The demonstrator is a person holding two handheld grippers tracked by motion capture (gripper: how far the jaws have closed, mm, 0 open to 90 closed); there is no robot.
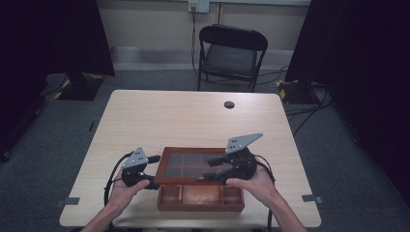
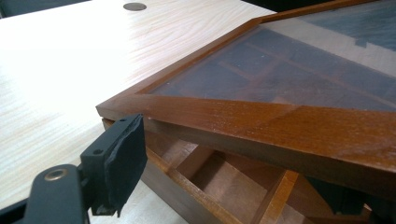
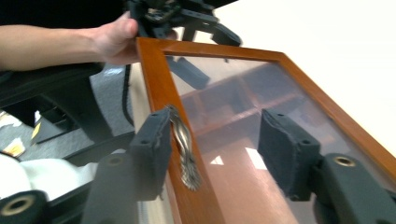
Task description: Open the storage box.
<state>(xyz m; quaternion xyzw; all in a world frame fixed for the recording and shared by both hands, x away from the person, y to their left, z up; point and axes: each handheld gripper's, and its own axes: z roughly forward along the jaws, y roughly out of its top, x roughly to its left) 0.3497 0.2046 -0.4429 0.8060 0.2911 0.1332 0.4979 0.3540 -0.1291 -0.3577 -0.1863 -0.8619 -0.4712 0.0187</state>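
We see a wooden box [image 1: 200, 198] near the front edge of the desk [image 1: 193, 116], with its glass-paned lid [image 1: 191, 164] raised over it and tilted. Bare desk spreads wide behind and to both sides; a round grommet hole [image 1: 229, 104] sits far back, and a folding chair [image 1: 232, 55] stands beyond the far edge.

The left hand-held gripper [image 1: 145, 170] is at the lid's left corner. Its own view shows one pad [image 2: 122, 161] just under the lid's wooden frame, with the other jaw dark beneath the frame at the right, so it is open around the corner. That view also shows the box's dividers [image 2: 275, 191] below.

The right hand-held gripper [image 3: 215, 149] stands open astride the lid's frame; one pad [image 3: 156, 147] lies against the outer edge, the other [image 3: 285, 149] over the glass. Across the pane we see the person's left hand [image 3: 116, 37].
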